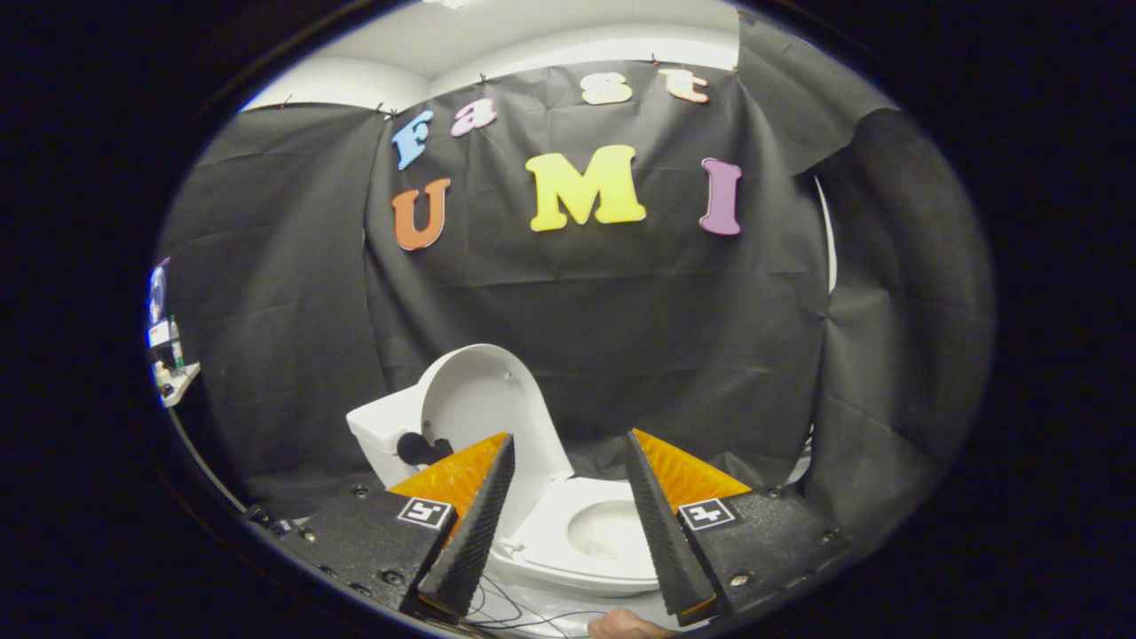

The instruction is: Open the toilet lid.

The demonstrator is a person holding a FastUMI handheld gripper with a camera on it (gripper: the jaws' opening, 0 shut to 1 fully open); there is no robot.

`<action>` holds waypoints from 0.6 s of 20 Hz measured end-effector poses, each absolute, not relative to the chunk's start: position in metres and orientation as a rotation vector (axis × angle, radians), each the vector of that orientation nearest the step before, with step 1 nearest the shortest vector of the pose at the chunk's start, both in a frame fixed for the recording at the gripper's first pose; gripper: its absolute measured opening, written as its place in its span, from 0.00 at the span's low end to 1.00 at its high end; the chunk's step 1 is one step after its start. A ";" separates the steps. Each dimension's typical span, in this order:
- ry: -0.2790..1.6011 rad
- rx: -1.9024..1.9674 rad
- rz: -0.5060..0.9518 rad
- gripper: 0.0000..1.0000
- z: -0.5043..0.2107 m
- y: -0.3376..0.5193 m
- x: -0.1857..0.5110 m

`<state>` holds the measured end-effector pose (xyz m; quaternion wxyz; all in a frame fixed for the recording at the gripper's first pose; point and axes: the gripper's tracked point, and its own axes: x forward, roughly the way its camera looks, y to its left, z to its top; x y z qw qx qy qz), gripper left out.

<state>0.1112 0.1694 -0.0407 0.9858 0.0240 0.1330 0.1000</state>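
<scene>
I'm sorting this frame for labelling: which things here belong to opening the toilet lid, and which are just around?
Job:
lid, already raised, leaning back toward the tank
seat and bowl, showing between the fingers
gripper, open, holding nothing

Just around:
black cloth behind
cables on the floor
clutter off to the side

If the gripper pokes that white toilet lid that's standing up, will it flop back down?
The white plastic toilet lid looks stiff, so it probably won't bend. It stands raised, apparently resting back against the white tank, so a light poke likely leaves it there. A forward pull could swing it down. The open gripper isn't touching it.
</scene>
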 end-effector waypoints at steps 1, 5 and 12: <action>0.256 0.048 0.190 0.79 -0.039 0.161 0.106; 0.229 0.036 0.159 0.79 -0.032 0.132 0.089; 0.179 0.042 0.128 0.79 -0.018 0.093 0.053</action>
